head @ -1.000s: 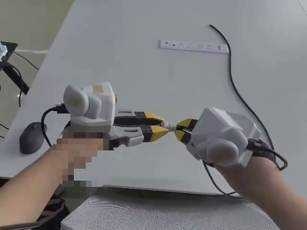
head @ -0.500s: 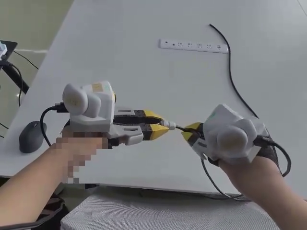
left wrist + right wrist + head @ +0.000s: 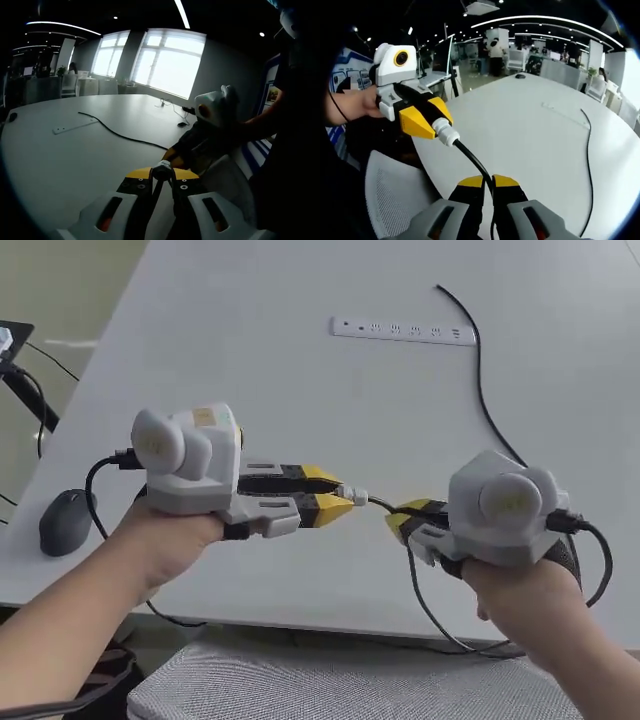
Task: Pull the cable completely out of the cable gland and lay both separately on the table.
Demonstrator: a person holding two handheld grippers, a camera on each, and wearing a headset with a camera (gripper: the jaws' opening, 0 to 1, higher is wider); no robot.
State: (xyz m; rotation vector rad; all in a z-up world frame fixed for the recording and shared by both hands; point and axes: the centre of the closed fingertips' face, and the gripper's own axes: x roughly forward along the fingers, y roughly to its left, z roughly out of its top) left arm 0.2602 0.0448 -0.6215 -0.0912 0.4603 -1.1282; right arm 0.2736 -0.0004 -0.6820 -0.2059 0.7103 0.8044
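Tightly, left gripper [image 3: 343,503] jaws around cable gland [image 3: 445,131], right gripper [image 3: 400,521] jaws around cable [image 3: 472,157].

Left claw [image 3: 347,495], right claw [image 3: 395,517]: white bodies, yellow tips, black cables [image 3: 98,485], maybe wristband [image 3: 568,558].

Open-plan office: desks [image 3: 555,70], ceiling striplights [image 3: 540,20]
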